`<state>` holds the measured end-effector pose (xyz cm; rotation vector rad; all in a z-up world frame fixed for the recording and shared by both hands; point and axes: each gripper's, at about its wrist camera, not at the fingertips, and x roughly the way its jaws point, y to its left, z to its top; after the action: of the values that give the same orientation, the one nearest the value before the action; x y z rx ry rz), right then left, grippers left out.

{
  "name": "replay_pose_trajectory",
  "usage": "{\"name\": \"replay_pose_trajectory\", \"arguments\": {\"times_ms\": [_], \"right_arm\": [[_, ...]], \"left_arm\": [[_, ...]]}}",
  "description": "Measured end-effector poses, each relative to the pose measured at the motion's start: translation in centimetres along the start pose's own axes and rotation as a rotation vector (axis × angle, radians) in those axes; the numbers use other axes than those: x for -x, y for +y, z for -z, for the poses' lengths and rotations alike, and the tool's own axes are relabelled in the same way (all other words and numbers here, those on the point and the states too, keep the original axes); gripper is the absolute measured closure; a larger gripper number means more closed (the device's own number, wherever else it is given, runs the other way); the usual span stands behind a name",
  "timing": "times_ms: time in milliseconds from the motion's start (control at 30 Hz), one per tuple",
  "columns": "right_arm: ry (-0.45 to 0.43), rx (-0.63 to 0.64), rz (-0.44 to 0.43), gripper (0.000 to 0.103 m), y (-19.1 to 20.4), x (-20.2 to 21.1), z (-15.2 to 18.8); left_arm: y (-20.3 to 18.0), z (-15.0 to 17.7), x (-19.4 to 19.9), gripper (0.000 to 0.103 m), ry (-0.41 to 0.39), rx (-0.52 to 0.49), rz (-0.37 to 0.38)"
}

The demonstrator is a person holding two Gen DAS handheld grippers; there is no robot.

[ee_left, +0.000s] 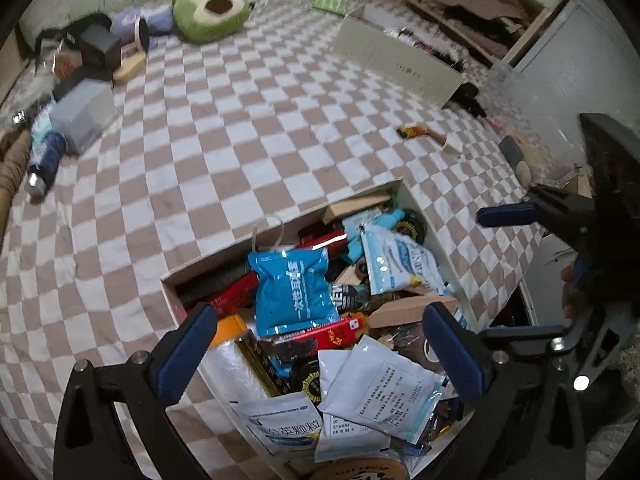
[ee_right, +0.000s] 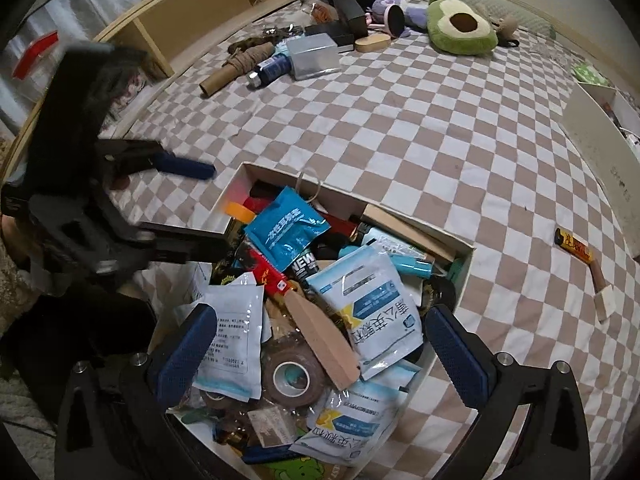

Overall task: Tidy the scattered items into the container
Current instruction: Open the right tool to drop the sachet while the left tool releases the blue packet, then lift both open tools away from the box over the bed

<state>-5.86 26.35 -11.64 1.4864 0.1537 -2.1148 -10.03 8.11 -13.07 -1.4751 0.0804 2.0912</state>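
Hovering over a container already heaped past its rim, so spilling looks the likeliest trouble: could easily knock the white sachet at the near end over the edge, or send the blue pouch sliding off the top of the pile. Might also tip the wooden block, lying slantwise across the packets just beside the brown tape roll. Would take only a careless finger dragged through the heap, or 1 more thing pressed onto slick plastic. Sits on a soft checked bedspread too, so may tilt if leaned on at 1 side. Could also clash, with 2 tools crowded over the same box.

Left gripper: spread wide, gripping nothing, pads clear of the packets below as far as can be judged, poised above the near half of the box. Right gripper: likewise spread wide and empty, over the near right part of the heap, touching nothing that can be seen.

Leaves plenty outside. Orange-and-black stick well apart to the right of the box. Far left, clustered together: grey box, blue bottle just beside it, twine-wrapped tube. Farther off, avocado plush. Hardly seems room inside for the bulkier of these without shifting the pile first
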Motion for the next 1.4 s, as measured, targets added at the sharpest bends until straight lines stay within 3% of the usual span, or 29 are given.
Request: {"name": "replay_pose_trajectory", "arguments": {"times_ms": [400, 700, 900, 1400], "right_arm": [[-0.038, 0.036, 0.045, 0.0, 1.3, 0.7, -0.4], [-0.118, 0.065, 0.084, 0.0, 2.6, 2.3, -0.9], [-0.232, 0.085, 0.152, 0.0, 3.5, 3.8, -1.4], [-0.429, 0.037, 0.193, 0.0, 3.2, 7.8, -2.0]], "left_arm": [[0.4, 0.7, 3.5, 0.0, -0.095, 0.004, -0.031], [1.1, 1.1, 6.3, 0.0, -0.177, 0.03, -0.058], [1.1, 1.4, 7.8, 0.0, -0.228, 0.03, -0.085], [0.9, 1.6, 11.4, 0.0, -0.379, 0.018, -0.156]]}}
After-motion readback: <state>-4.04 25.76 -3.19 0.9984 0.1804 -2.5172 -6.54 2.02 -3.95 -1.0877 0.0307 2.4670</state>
